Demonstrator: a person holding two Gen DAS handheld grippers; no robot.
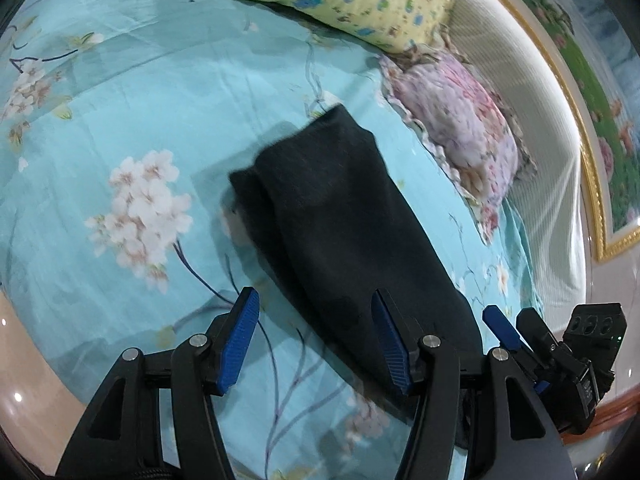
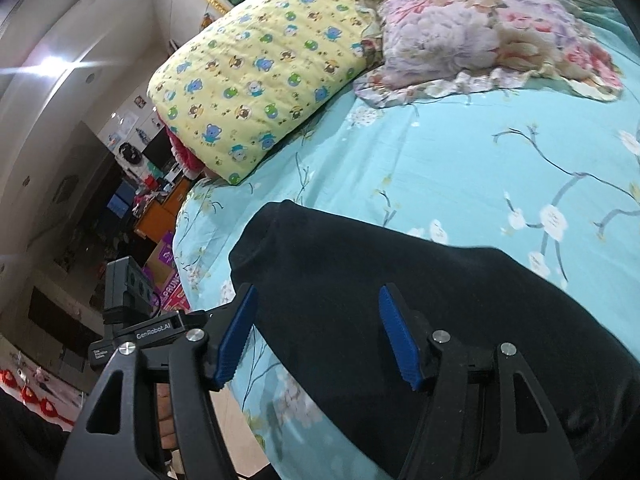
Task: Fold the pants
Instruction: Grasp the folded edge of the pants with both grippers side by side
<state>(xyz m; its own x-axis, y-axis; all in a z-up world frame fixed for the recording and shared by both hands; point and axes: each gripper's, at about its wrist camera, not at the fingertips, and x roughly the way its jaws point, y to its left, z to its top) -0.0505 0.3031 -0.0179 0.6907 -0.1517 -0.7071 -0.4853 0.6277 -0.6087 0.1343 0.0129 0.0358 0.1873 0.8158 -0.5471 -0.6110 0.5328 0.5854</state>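
Below, black pants (image 2: 400,300) lie flat under the parted right claw (image 2: 316,336).

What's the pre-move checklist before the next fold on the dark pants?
1. Left claw open, nothing pinched: ok.
2. Right claw open, nothing pinched: ok.
3. Dark folded fabric pants lying flat on the turquoise floral bedsheet: ok.
4. Yellow cartoon-print pillow and pink floral ruffled pillow clear of the pants: ok.
5. Fold edges aligned: cannot tell, near end hidden.
6. Claws apart from each other: ok.
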